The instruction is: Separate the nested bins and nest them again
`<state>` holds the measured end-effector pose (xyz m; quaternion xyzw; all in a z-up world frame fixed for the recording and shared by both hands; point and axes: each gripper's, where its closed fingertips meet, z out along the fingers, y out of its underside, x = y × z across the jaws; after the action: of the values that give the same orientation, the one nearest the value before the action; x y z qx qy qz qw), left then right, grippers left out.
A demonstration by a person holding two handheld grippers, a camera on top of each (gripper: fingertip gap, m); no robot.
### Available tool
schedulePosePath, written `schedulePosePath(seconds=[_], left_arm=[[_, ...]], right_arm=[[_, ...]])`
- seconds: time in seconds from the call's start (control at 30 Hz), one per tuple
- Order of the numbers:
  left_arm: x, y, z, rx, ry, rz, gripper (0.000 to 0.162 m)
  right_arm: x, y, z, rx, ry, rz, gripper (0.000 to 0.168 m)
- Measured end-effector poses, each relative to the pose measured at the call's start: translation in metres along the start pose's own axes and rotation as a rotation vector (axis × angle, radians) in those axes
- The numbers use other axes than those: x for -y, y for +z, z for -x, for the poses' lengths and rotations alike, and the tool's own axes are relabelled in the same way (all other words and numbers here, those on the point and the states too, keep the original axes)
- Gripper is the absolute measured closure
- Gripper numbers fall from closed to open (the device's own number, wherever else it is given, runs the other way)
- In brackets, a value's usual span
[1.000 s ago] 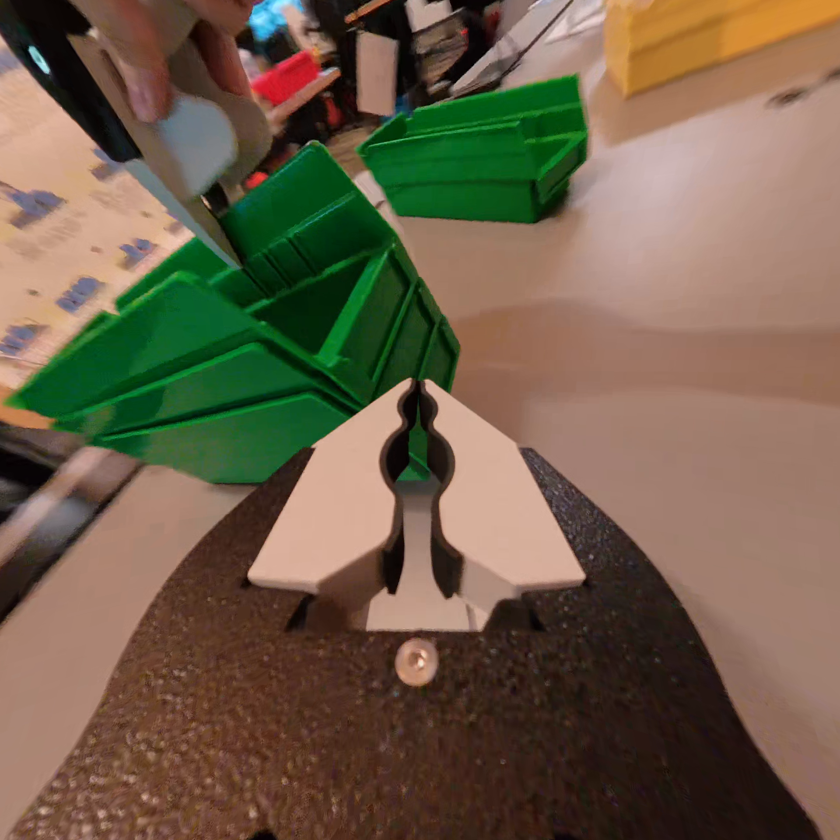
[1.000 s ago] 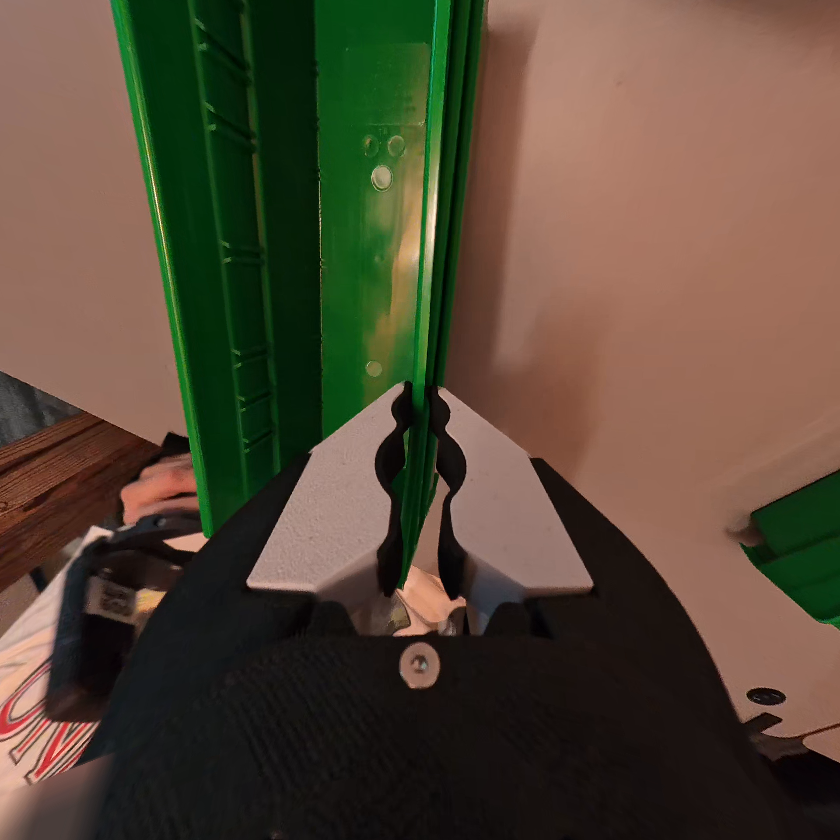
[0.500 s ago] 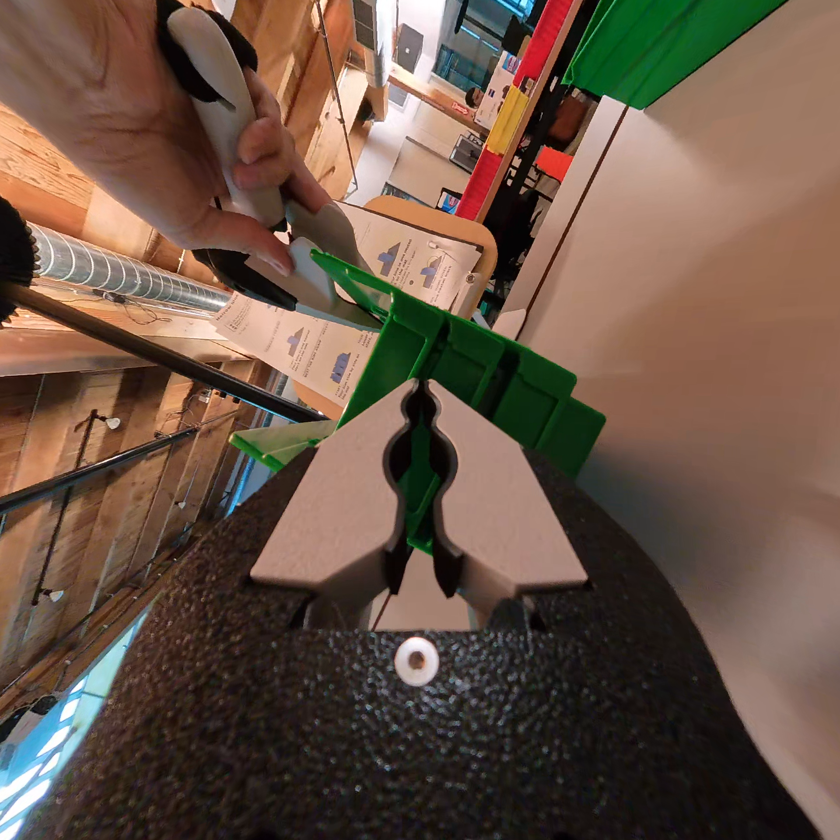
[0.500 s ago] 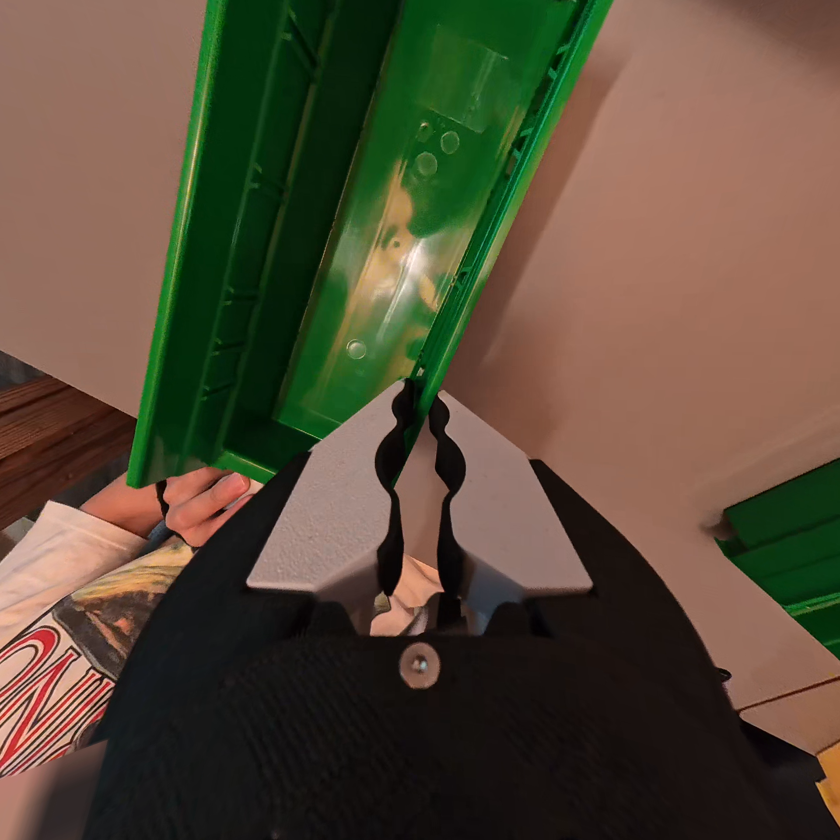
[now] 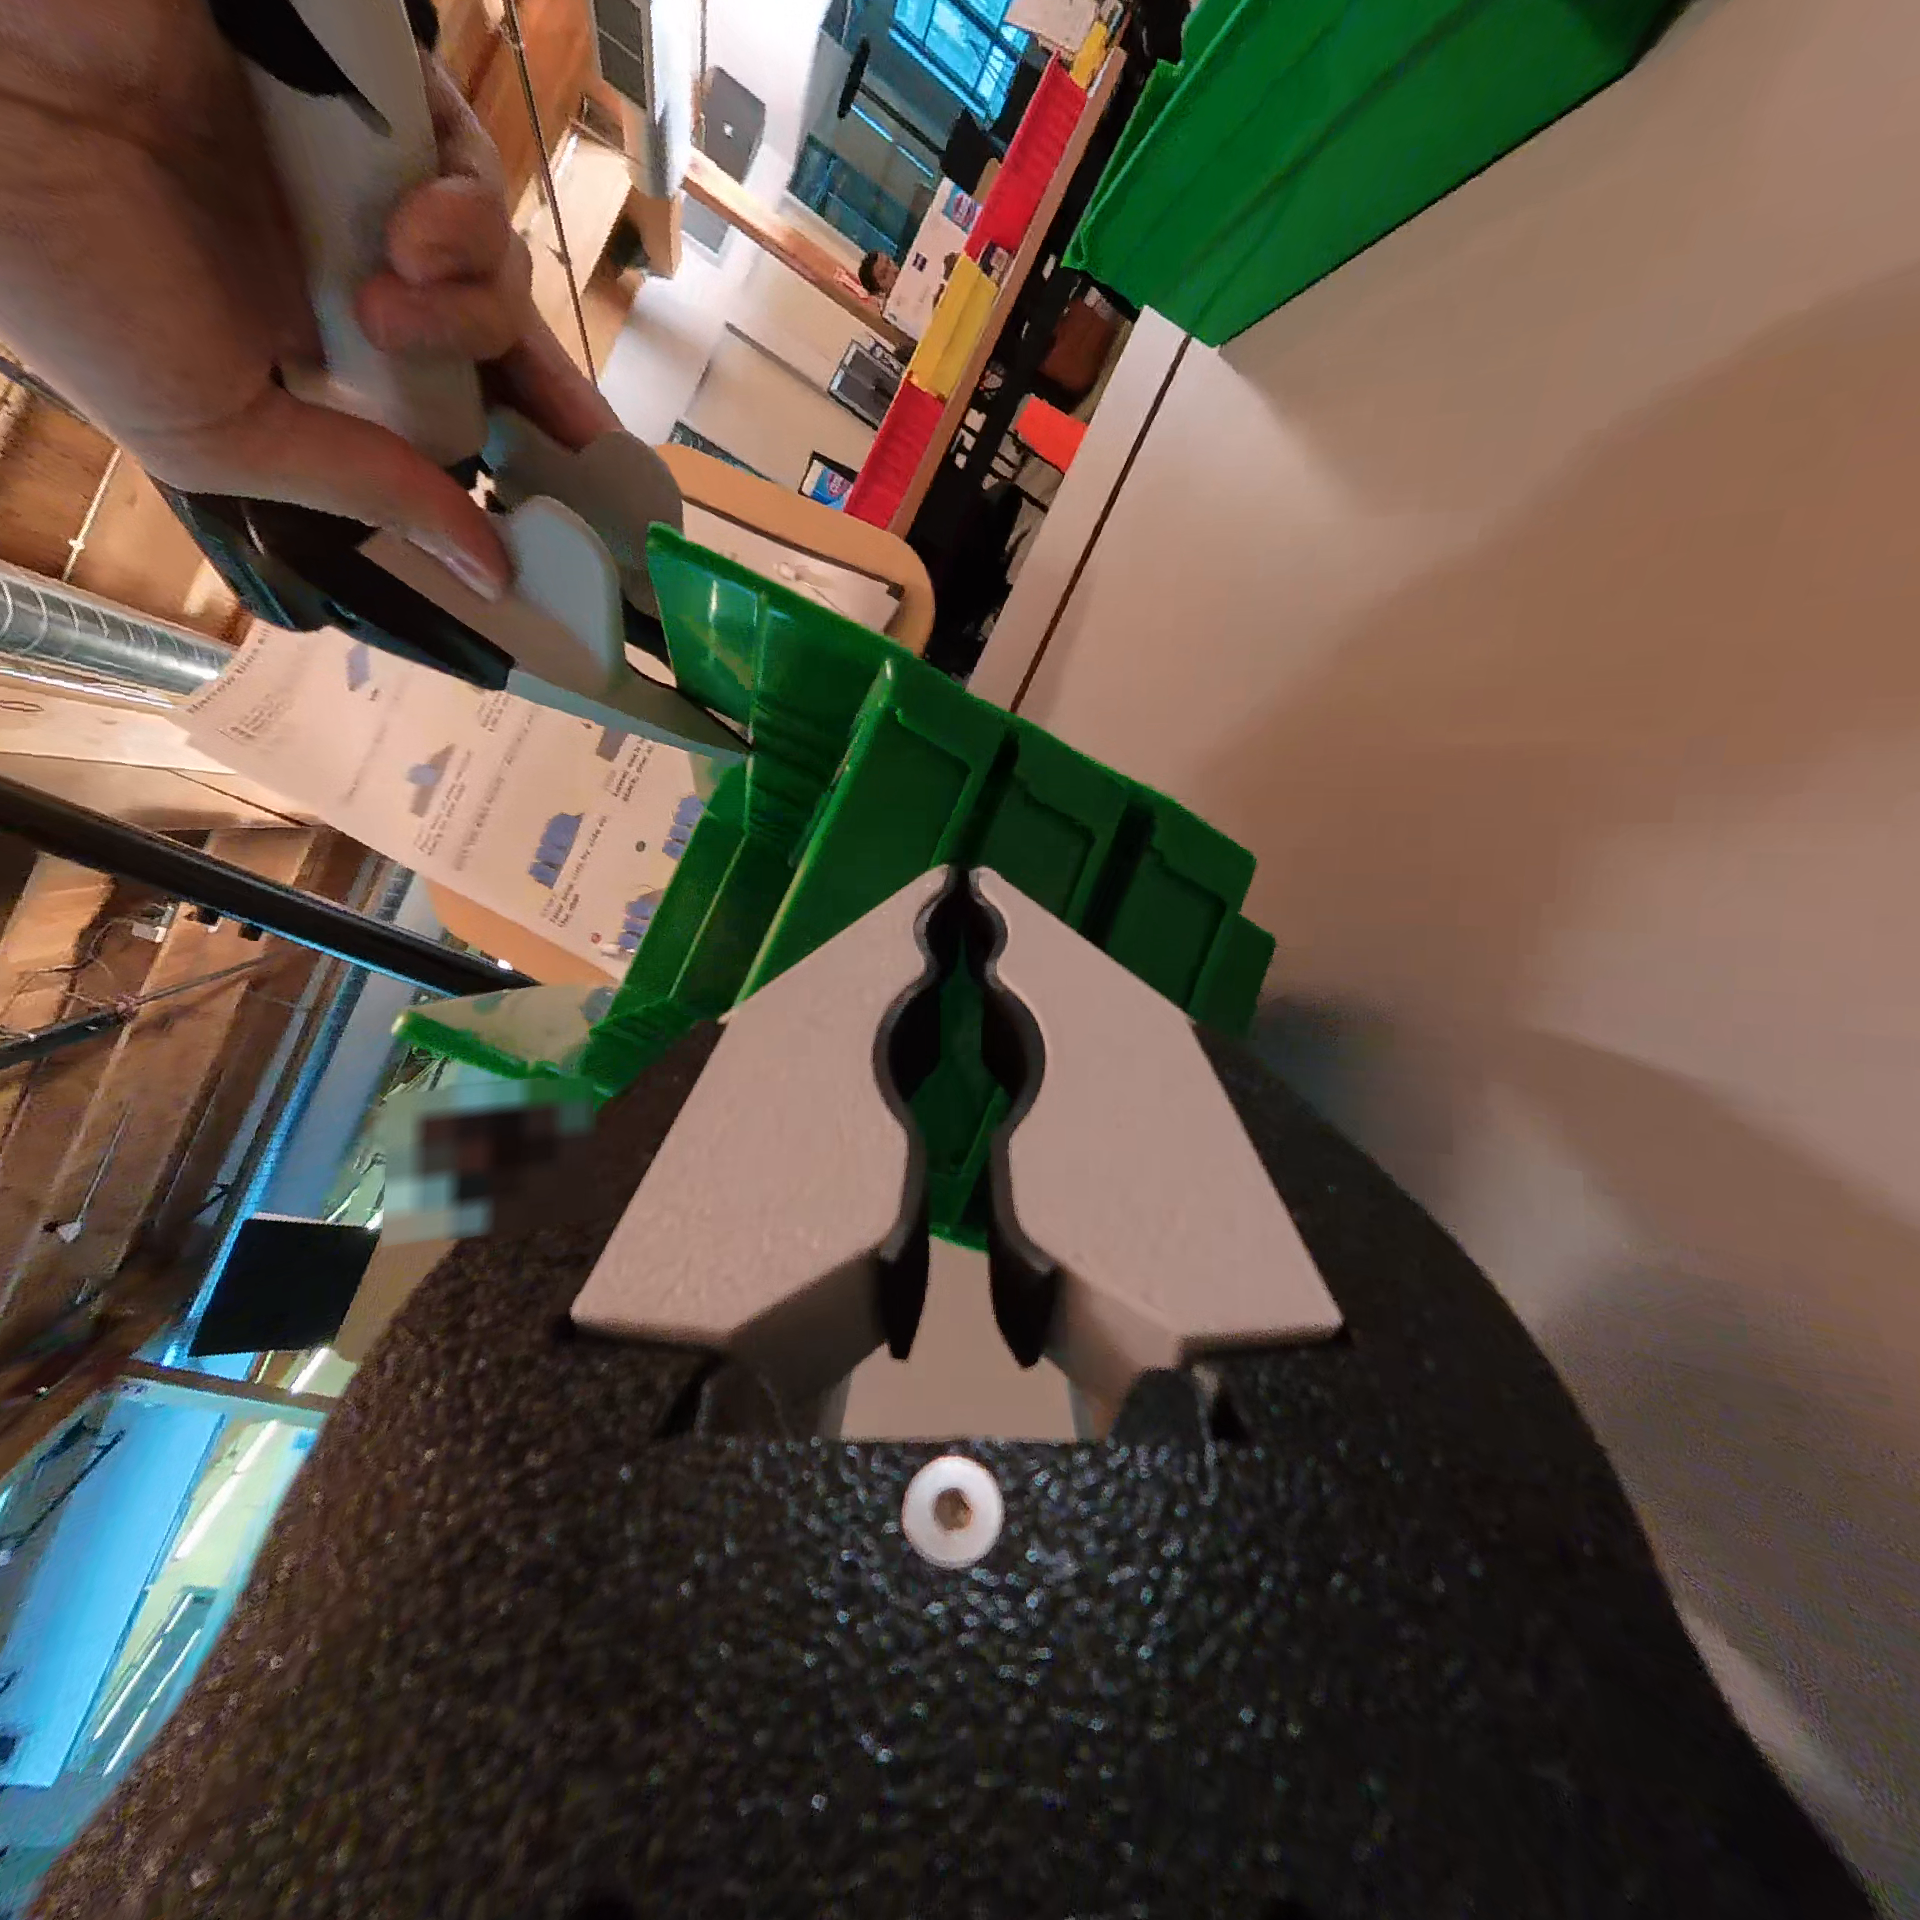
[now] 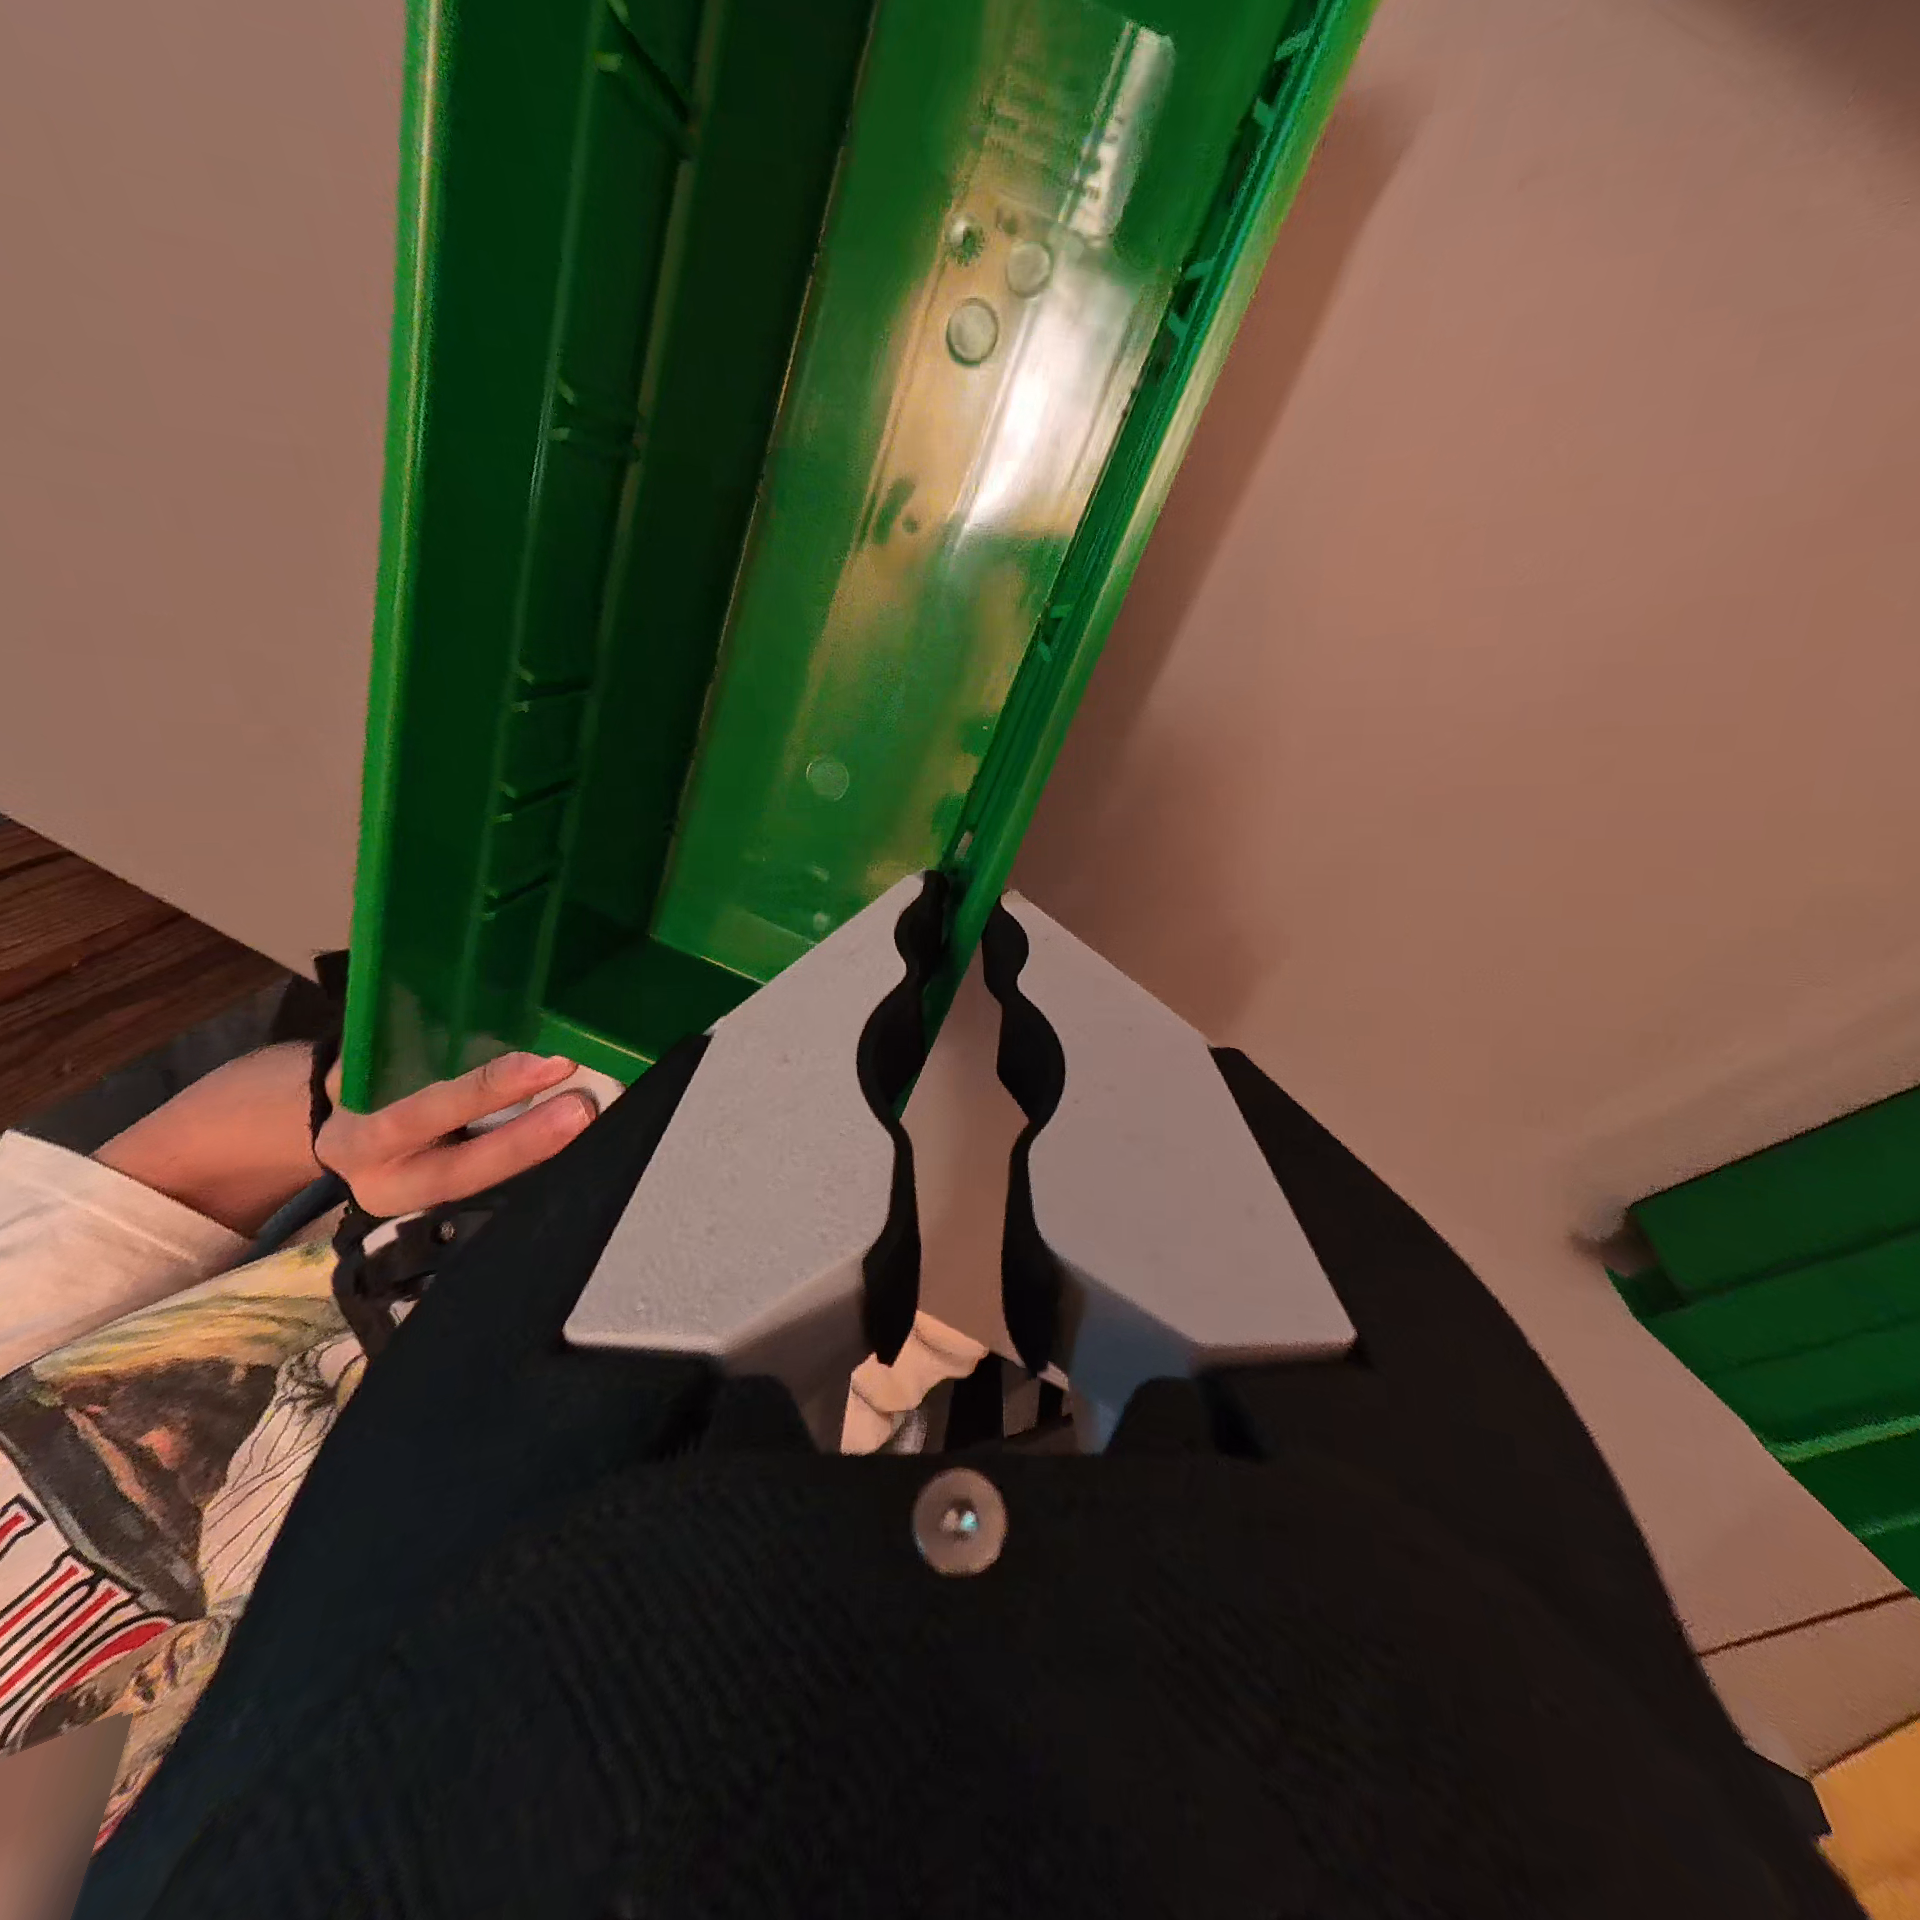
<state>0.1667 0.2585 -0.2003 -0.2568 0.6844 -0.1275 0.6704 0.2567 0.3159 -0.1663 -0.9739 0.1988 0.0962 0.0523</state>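
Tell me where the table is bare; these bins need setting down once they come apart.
Bare beige table lies between the held green bins and the second green bin stack, and left of the held bins up to the table's edge. The stack's corner is crowded. The left gripper and right gripper both clamp bin walls.
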Motion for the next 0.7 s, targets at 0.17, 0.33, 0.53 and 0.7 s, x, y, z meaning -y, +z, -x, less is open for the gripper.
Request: schedulePosePath(seconds=[0.17, 0.33, 0.53, 0.7], left_arm=[[-0.006, 0.002, 0.000, 0.017, -0.011, 0.032, 0.162], [-0.009, 0.002, 0.000, -0.023, -0.075, 0.072, 0.162], [-0.024, 0.007, -0.017, -0.122, -0.091, 0.136, 0.162], [0.002, -0.015, 0.022, -0.109, -0.340, 0.001, 0.162]], right_arm=[[0.003, -0.002, -0.001, 0.006, 0.036, -0.014, 0.163], [0.003, -0.008, 0.007, 0.032, 0.039, 0.002, 0.160], [0.003, -0.007, 0.004, 0.037, 0.049, 0.005, 0.160], [-0.003, 0.001, 0.004, 0.087, 0.043, 0.008, 0.161]])
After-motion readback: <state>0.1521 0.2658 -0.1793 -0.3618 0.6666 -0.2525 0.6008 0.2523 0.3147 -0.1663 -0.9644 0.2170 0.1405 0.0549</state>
